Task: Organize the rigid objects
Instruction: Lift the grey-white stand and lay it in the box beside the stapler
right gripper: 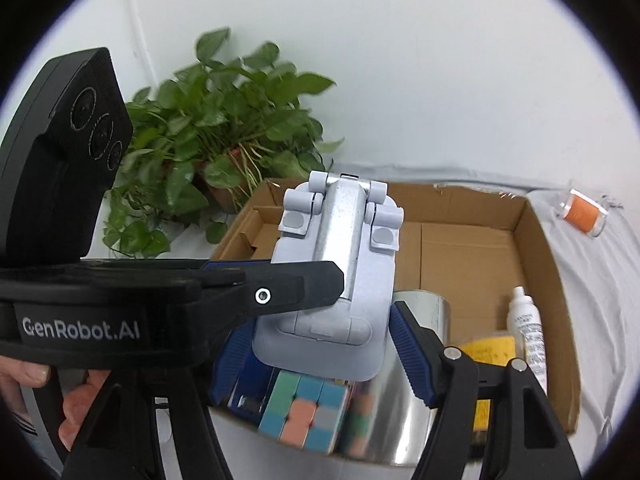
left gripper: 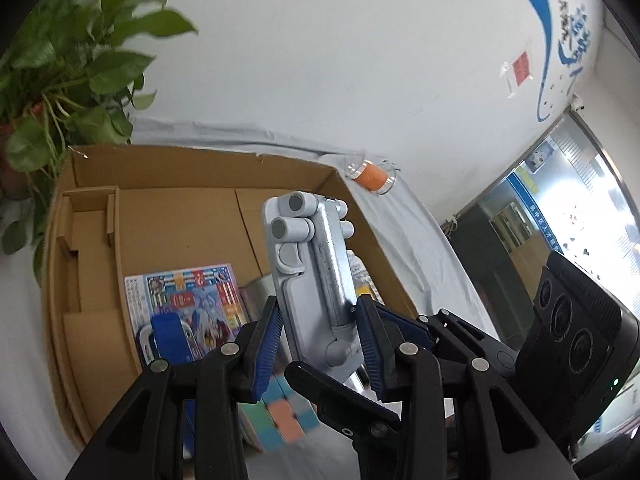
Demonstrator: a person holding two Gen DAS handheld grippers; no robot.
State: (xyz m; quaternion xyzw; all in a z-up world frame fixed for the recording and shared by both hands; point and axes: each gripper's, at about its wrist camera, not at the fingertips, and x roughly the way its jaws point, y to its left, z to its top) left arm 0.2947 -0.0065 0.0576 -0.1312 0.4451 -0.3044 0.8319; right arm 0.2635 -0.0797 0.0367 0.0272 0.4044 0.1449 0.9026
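Observation:
A pale grey folding phone stand [left gripper: 316, 280] is held upright above an open cardboard box [left gripper: 96, 280]. My left gripper [left gripper: 318, 344] is shut on the stand's lower part, blue pads on both sides. In the right wrist view the stand [right gripper: 340, 264] sits between my right gripper's [right gripper: 320, 356] blue pads, which stand slightly apart from its base; the left gripper's black finger [right gripper: 280, 288] crosses in front. The box [right gripper: 480, 248] holds a pastel puzzle cube [right gripper: 304, 412], a shiny metal tin [right gripper: 424, 312], a white bottle [right gripper: 528, 332] and a picture card [left gripper: 188, 300].
A leafy pot plant [right gripper: 224, 128] stands behind the box at the left. A clear jar with orange contents [right gripper: 582, 212] lies on the grey cloth right of the box. A white wall runs behind. A blue clip [left gripper: 170, 336] lies in the box.

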